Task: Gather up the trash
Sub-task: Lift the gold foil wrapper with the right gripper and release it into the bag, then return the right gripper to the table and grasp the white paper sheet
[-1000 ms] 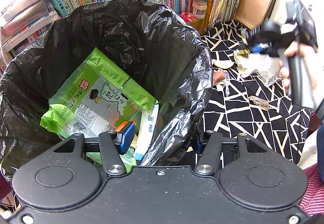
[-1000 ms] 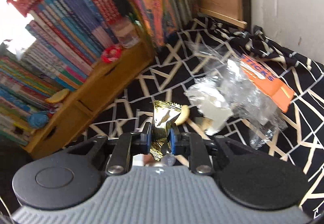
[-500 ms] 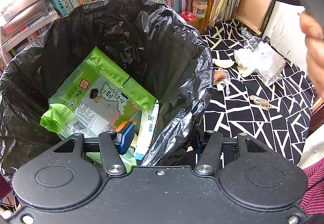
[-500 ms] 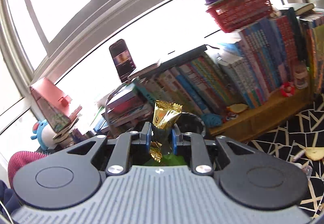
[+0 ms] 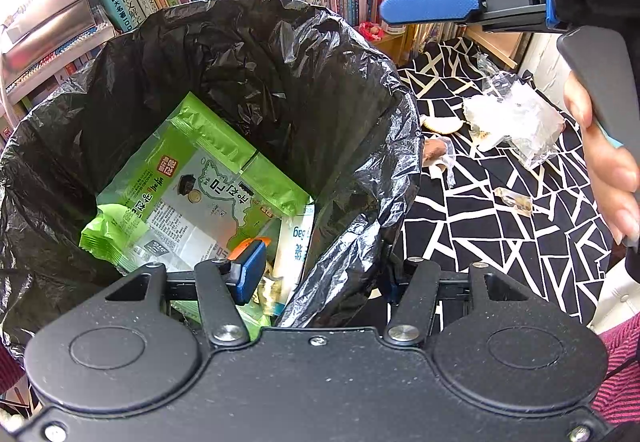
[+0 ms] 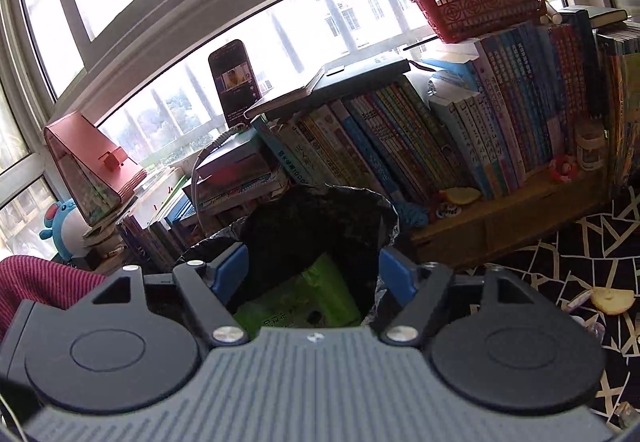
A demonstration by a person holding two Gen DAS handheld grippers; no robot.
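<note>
Trash bag (image 5: 248, 54), black, crinkled (green wrapper (image 5: 200, 178) inside)

I could read little: "bag" upside down on a white packet (image 5: 296, 242) in the bin, Korean lettering on the green wrapper (image 5: 192, 186), and Chinese characters on book spines (image 5: 132, 6).

Daylight enters through window (image 6: 280, 22), overexposed to white glare. Books (image 6: 460, 138) below are backlit, dim. Black bin liner (image 5: 280, 54) shows specular sheen. Both views sharp centrally, with strong fisheye bending at edges.
</note>
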